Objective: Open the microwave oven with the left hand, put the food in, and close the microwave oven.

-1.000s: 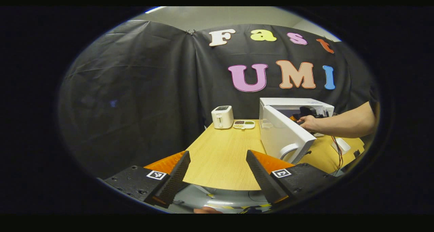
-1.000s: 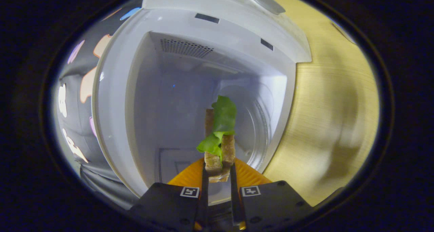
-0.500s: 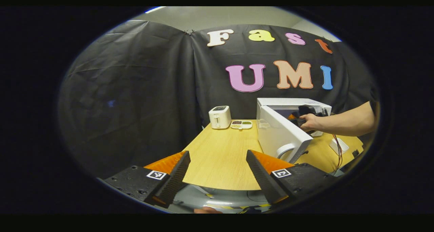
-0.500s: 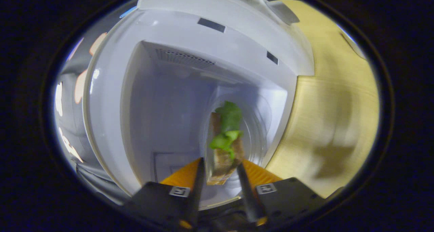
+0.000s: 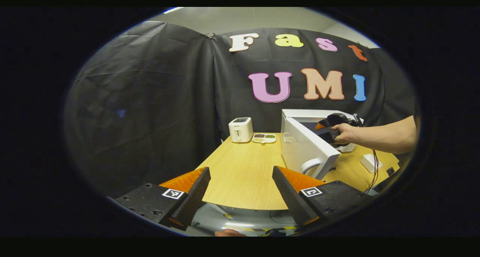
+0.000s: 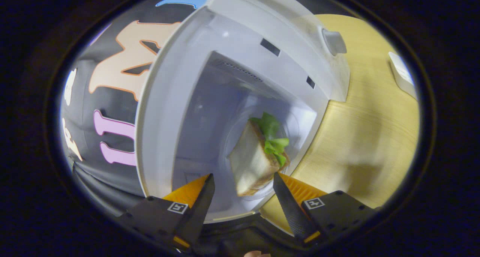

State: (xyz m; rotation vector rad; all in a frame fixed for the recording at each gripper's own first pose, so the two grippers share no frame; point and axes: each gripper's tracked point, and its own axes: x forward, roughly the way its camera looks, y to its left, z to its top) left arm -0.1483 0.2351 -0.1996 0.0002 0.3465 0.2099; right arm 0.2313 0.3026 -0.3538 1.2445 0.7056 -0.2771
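Microwave oven, white and boxy, stands on your pale wooden table with its door swung open. In the right gripper view, the bread-and-lettuce sandwich lies on the glass turntable inside, at about 12 o'clock from your right gripper. Its fingers are spread wide and hold nothing, with the sandwich just beyond the tips. Your left gripper hangs wide open and empty at the table's near edge, the door at 1 o'clock.
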